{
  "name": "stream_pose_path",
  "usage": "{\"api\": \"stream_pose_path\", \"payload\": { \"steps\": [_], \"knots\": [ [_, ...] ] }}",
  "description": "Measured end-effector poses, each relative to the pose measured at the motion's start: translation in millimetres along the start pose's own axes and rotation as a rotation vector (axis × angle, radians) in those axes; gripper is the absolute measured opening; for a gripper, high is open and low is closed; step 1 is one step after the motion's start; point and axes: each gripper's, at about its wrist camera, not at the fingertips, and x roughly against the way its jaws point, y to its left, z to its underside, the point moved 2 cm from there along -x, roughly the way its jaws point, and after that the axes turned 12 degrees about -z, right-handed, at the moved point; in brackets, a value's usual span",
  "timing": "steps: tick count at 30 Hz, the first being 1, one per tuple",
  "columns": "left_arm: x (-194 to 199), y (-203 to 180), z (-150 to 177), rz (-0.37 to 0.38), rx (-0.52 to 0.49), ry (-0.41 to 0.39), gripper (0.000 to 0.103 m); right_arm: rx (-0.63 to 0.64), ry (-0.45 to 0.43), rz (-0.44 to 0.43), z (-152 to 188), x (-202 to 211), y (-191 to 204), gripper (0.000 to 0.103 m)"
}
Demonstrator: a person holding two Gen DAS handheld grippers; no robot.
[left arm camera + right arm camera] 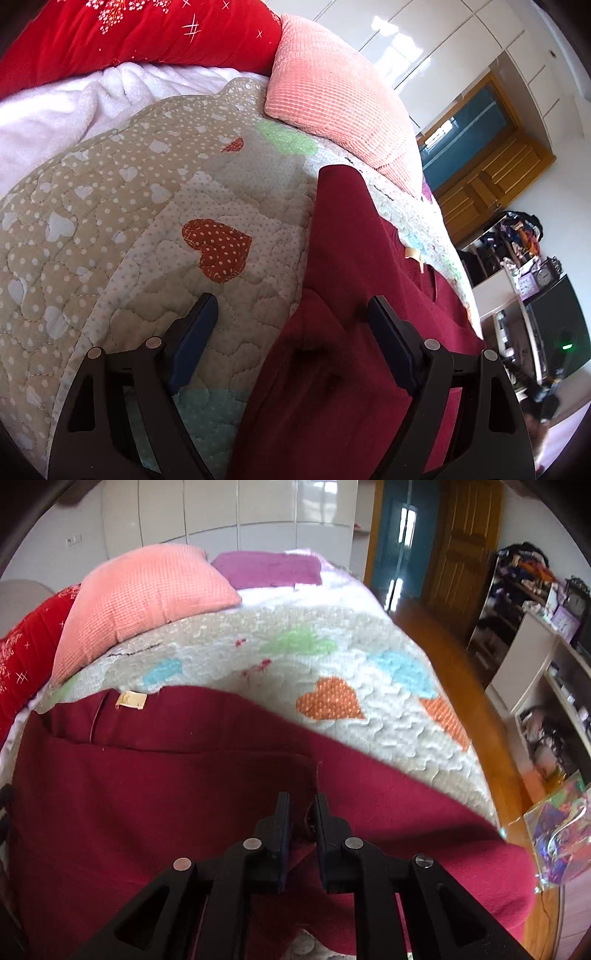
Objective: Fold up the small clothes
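Observation:
A dark red garment [354, 280] lies spread on the quilted heart-pattern bedspread [140, 206]. It also shows in the right wrist view [155, 786], with a small tan label [131, 700] near its far edge. My left gripper [291, 306] is open just above the garment's left edge, with one finger over the quilt and one over the cloth. My right gripper [302, 805] is nearly closed and pinches a fold of the red garment between its pads.
A pink pillow [147, 594], a red cushion [140, 33] and a purple pillow [269, 568] lie at the head of the bed. The bed's right edge drops to a wooden floor [458, 653]. Shelves with clutter [546, 635] stand at the right wall.

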Motion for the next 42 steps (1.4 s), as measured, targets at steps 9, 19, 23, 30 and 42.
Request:
{"api": "stream_pose_path", "payload": {
  "steps": [9, 19, 23, 30, 42],
  "knots": [
    [5.2, 6.7, 0.7, -0.125, -0.009, -0.052, 0.083, 0.267, -0.096, -0.368, -33.4, -6.8, 144.0, 0.074],
    [9.4, 23.2, -3.9, -0.139, 0.059, -0.059, 0.083, 0.553, 0.072, -0.436, -28.3, -114.6, 241.4, 0.02],
    [22.4, 34.9, -6.1, -0.179, 0.116, -0.118, 0.083, 0.561, 0.047, -0.441, -31.1, -108.7, 256.5, 0.002],
    [32.2, 53.5, -8.1, -0.199, 0.194, -0.153, 0.083, 0.5, -0.026, -0.433, -52.9, -101.9, 278.7, 0.0],
    [52.4, 72.5, -9.9, -0.28, 0.272, -0.245, 0.083, 0.486, 0.078, -0.695, 20.2, -51.8, 281.1, 0.063]
  ]
}}
